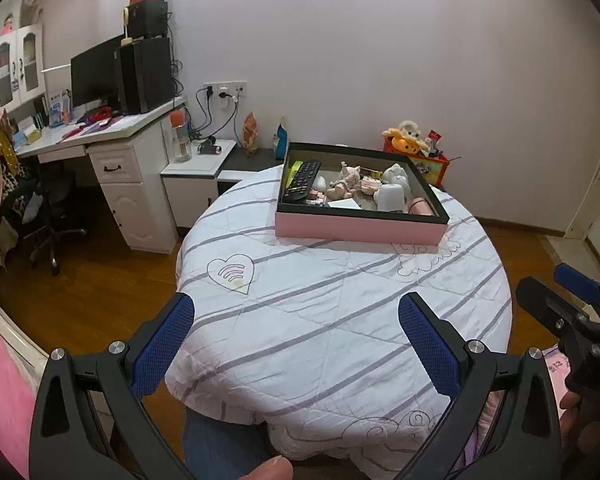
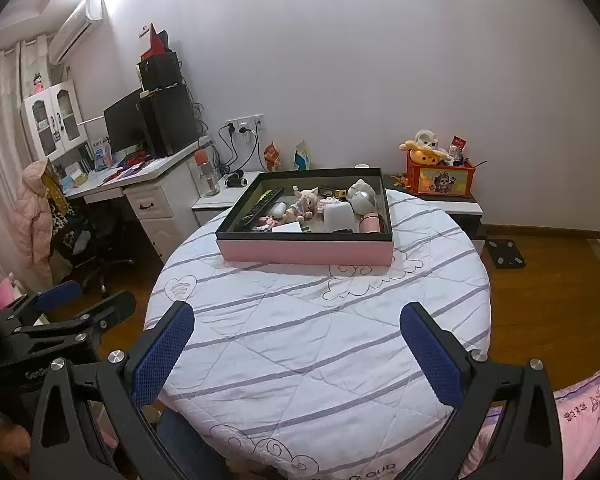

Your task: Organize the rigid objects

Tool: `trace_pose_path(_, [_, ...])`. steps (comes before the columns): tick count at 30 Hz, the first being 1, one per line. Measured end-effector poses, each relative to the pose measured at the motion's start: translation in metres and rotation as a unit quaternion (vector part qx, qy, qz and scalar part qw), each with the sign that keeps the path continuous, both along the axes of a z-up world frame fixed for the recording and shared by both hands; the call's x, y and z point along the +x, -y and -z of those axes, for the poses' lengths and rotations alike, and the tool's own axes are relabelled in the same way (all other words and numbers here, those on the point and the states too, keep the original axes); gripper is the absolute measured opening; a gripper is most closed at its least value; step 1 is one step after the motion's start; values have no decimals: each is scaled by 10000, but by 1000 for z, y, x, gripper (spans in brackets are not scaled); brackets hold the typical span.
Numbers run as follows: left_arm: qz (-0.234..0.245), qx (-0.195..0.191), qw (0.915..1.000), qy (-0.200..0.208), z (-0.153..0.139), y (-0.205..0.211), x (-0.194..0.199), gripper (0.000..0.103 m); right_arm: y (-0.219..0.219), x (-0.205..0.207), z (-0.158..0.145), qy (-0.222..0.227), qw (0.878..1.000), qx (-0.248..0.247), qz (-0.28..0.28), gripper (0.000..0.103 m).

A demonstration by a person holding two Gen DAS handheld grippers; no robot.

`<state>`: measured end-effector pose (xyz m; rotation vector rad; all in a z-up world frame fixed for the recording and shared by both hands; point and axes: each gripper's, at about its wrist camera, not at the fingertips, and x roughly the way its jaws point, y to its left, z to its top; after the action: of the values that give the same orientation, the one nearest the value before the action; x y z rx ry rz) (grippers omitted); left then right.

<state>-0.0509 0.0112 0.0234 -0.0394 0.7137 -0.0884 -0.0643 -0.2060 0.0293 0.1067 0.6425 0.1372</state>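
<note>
**A:** The left gripper [image 1: 296,336], black-framed with blue textured pads, is spread wide and grips nothing; it hangs over the near edge of the round table draped in a white quilted cloth with grey stripes [image 1: 340,304]. What of its partner?

**B:** The right gripper [image 2: 298,340], of the same build, is likewise spread wide and empty above the same near edge. Neither tool is close to the goods.

**A:** And where do those lie?

**B:** All in the shallow rectangular box with pink sides and a black rim [image 2: 306,250], at 12 o'clock on the cloth, well apart from both tools. Reading left to right inside it: a black remote control [image 2: 260,208] along the 9 o'clock wall, a small pale doll with light hair [image 2: 302,208] near the centre, a white squarish cup-like piece [image 2: 339,216], then a pink cylinder [image 2: 370,225] in the 4 o'clock corner.

**A:** How far along, then?

**B:** Nothing rigid lies loose on the cloth, so gathering looks complete; the contents are jumbled, though, so tidying within the box may remain.
</note>
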Motion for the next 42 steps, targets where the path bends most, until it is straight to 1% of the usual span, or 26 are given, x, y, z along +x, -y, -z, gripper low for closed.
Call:
trace_pose_path(10, [39, -32, 9999, 140, -14, -2, -15, 103, -2, -14, -16, 186, 9998, -53, 69, 103])
trace_pose_path(20, [-161, 288, 9991, 254, -28, -2, -24, 103, -7, -23, -26, 313, 9995, -89, 33, 103])
trace_pose_path(29, [-110, 162, 9996, 213, -33, -7, -25, 103, -8, -24, -28, 339, 9994, -89, 29, 103])
trace_pose_path(38, [-129, 152, 9996, 212, -34, -9, -24, 103, -10, -24, -30, 331, 9994, -104, 20, 103])
trace_pose_path(42, [-117, 70, 9997, 217, -35, -10, -23, 103, -10, -24, -30, 331, 9994, -107, 22, 103])
